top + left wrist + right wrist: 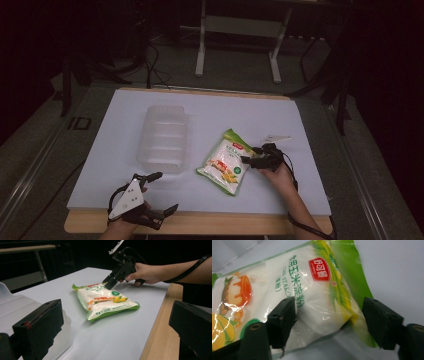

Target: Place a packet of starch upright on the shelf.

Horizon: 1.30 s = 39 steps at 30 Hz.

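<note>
Left gripper (157,192) sits nearest the camera at the worktop's near edge, fingers spread wide, holding nothing, parked just near-side of the clear plastic tray (164,137). Worktop (125,180) is white sheet over a wood edge. The tray lies left of the corn starch bag (223,161), apart from it, and looks empty. The bag lies flat and diagonal on the worktop, green top end pointing away from the person. Right gripper (251,156) is at the bag's right edge near its top end; in the right gripper view one finger (283,317) rests on the printed face, the other (380,322) stands off past the green edge, so the fingers are parted around the bag, not yet clamped. Judgement: step in hand is grasping the bag, probably to move it toward the tray. To do it well: push deeper so both fingers straddle the filled body, not just the slippery seal edge; close firmly since the powder will shift; lift level, as the far end will likely sag.
</note>
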Tool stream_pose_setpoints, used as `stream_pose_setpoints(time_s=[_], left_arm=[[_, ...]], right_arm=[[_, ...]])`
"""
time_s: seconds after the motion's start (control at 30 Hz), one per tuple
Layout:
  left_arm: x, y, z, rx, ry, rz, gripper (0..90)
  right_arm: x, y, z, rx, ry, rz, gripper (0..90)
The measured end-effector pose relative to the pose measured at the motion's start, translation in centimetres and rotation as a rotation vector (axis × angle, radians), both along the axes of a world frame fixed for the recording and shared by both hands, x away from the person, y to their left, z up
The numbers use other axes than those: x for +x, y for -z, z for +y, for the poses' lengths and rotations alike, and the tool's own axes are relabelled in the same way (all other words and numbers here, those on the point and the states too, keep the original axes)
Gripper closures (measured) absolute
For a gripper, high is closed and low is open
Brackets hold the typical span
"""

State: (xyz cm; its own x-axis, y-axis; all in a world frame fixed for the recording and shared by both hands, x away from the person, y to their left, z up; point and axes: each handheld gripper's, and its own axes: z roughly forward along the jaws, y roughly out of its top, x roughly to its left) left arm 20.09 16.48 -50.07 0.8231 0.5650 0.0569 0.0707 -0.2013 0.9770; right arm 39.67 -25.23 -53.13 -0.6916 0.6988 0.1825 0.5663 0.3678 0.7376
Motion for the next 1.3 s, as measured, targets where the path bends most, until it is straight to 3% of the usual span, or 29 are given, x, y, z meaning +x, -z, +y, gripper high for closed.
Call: stream_pose_setpoints(time_s=[0.53,0.67,0.77,0.87,1.0,1.3], left_arm=[[0.0,0.0,-0.1,0.007,-0.001,0.001,0.0],[0.1,0.0,0.0,0.006,-0.008,0.003,0.0],[0.1,0.0,0.1,0.005,-0.016,-0.001,0.0],[0.0,0.0,0.1,-0.004,-0.013,-0.005,0.0],[0.0,0.0,0.1,-0.005,-0.015,-0.006,0.0],[0.0,0.0,0.1,0.005,-0.015,-0.007,0.0]], right_arm=[[-0.6,-0.3,0.1,0.002,0.01,-0.009,75.4],[-0.7,-0.8,0.7,-0.052,-0.008,-0.03,78.3],[-0.6,-1.2,0.8,-0.066,-0.012,-0.021,80.0],[-0.8,-1.5,1.1,-0.083,-0.016,-0.04,80.3],[-0.9,-2.1,0.9,-0.061,-0.023,-0.054,80.7],[-1.9,-4.8,1.1,0.005,-0.066,-0.137,81.2]])
